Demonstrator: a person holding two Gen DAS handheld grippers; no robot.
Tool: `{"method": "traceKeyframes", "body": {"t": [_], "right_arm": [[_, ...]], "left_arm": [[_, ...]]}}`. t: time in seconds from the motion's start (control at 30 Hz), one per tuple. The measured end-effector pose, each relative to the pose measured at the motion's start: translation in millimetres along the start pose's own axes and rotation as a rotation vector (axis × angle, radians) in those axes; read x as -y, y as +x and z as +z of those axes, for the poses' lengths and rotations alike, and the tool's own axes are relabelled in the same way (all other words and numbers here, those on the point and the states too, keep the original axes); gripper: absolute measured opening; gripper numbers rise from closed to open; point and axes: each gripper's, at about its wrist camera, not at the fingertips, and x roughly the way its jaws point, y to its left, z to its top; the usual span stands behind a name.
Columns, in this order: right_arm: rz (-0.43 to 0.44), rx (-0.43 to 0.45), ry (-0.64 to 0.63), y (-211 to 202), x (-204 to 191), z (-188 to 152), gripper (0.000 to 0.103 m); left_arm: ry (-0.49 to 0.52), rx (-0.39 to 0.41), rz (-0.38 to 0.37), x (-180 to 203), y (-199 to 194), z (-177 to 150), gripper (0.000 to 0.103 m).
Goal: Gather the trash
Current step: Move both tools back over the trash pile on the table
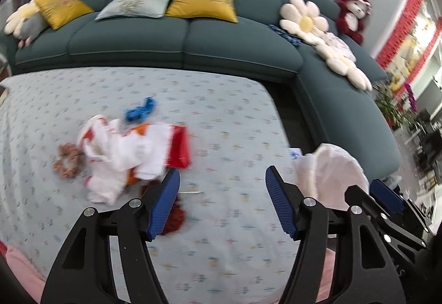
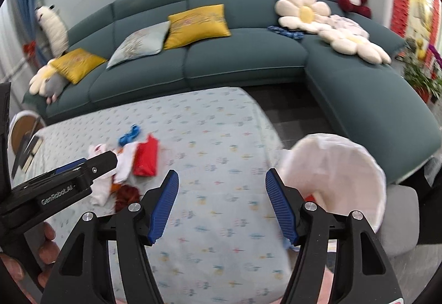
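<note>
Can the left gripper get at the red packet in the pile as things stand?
Probably yes. The left gripper is open above the cloth, and the red packet lies on the pile's near right edge, uncovered, with nothing between it and the left finger.

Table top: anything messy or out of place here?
Yes. A heap of litter sprawls on the patterned tablecloth: crumpled white wrappers, a red packet, a blue scrap. Both claws are open, holding nothing.

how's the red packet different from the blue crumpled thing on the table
The flat red packet is larger and smooth-sided; the crumpled blue scrap is smaller and twisted. The red packet lies against the pile of white wrappers; the blue scrap sits beyond that pile, nearer the sofa. Both rest on the patterned light-blue tablecloth, ungripped.
</note>
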Motion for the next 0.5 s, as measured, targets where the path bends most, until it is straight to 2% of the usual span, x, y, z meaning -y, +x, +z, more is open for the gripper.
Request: {"method": "traceKeyframes", "body": {"t": [0.23,0.5], "right_arm": [[0.034,-0.035,-0.072,13,-49,-5,0.063],[0.065,-0.101,-0.124,35,-92,-14,0.063]], "left_arm": [[-0.07,0.001,0.061,-53,-6,-5,0.061],[-0.155,-0.037,0.108,-110,-1,-17,0.065]]}}
